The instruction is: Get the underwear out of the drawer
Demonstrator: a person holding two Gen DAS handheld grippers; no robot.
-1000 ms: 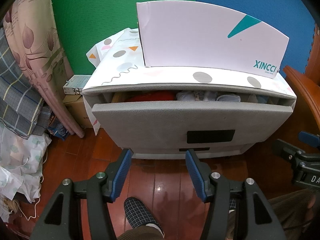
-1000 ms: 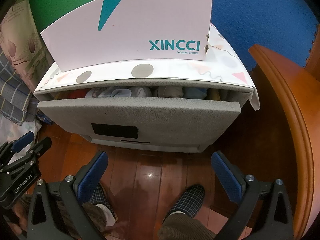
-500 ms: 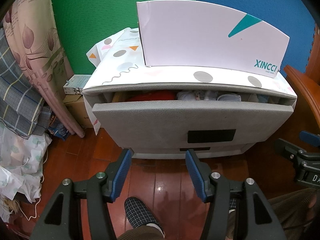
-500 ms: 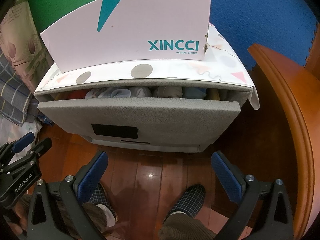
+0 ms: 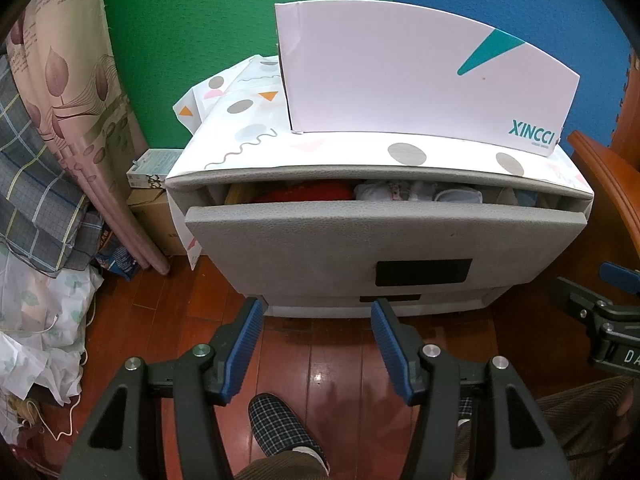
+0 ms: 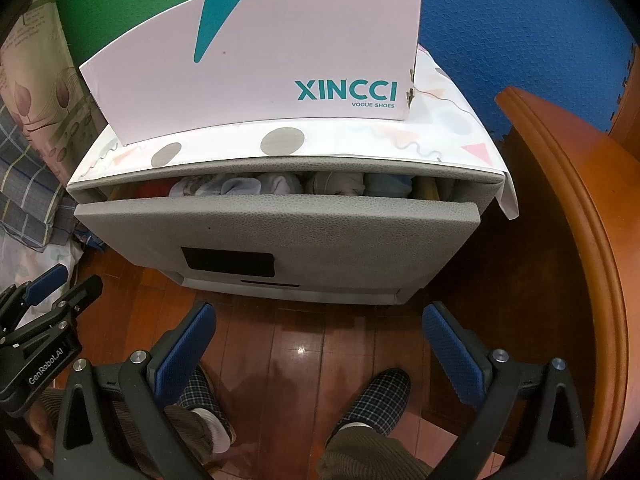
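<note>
Top drawer (image 5: 384,236) ajar, narrow gap only; rolled underwear (image 6: 240,186) inside, behind drawer front. Left gripper (image 5: 316,344) jaws half open, right gripper (image 6: 320,344) jaws wide, both empty, below drawer. Risk: jaws snag on cabinet top (gap tight), or grab several rolls.

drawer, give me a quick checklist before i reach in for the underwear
1. Drawer pulled out: only partly, narrow gap at top: not ok.
2. Folded underwear visible in the gap: ok.
3. Left gripper empty, jaws apart: ok.
4. Right gripper empty, jaws wide apart: ok.
5. Shoe box on top, set back from the drawer edge: ok.
6. Which piece sits loose enough to lift: cannot tell.
</note>
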